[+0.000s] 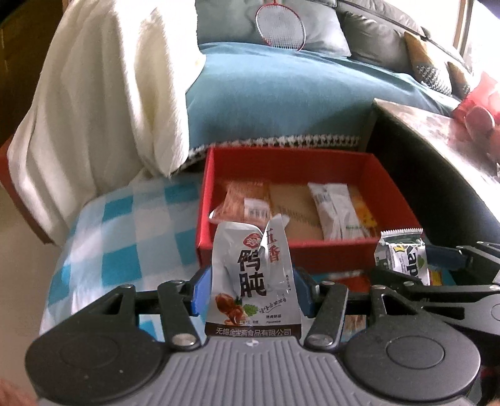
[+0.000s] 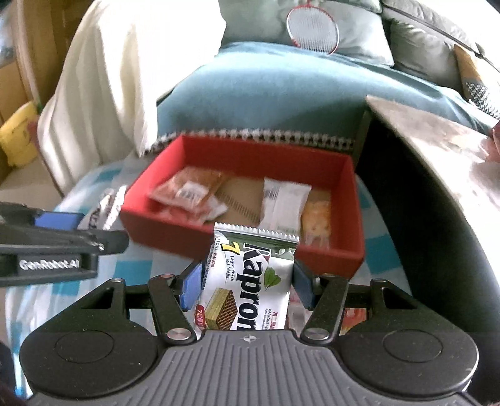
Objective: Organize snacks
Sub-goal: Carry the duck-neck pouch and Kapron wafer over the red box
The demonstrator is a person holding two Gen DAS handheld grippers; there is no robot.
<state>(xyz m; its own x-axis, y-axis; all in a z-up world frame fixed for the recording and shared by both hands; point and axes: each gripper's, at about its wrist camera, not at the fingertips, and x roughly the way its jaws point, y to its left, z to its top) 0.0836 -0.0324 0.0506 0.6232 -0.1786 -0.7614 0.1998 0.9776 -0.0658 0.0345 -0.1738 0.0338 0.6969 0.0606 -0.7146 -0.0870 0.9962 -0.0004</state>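
Observation:
My left gripper (image 1: 251,289) is shut on a silver snack pouch (image 1: 253,274) with Chinese lettering, held upright just in front of a red box (image 1: 387,190). My right gripper (image 2: 247,285) is shut on a white and green Kapron wafer packet (image 2: 250,281), held above the box's near wall (image 2: 331,256). The box holds an orange packet (image 2: 187,190), a white packet (image 2: 282,206) and a yellow packet (image 2: 317,221) on a cardboard floor. The wafer packet also shows in the left wrist view (image 1: 403,253). The left gripper's arm shows in the right wrist view (image 2: 56,240).
The box sits on a blue and white checked cloth (image 1: 125,237). A dark table with a pale top (image 2: 437,146) stands to the right. Behind are a blue blanket (image 1: 281,100), a white throw (image 1: 103,93) and a badminton racket (image 1: 279,28). Red items (image 1: 478,106) lie on the tabletop.

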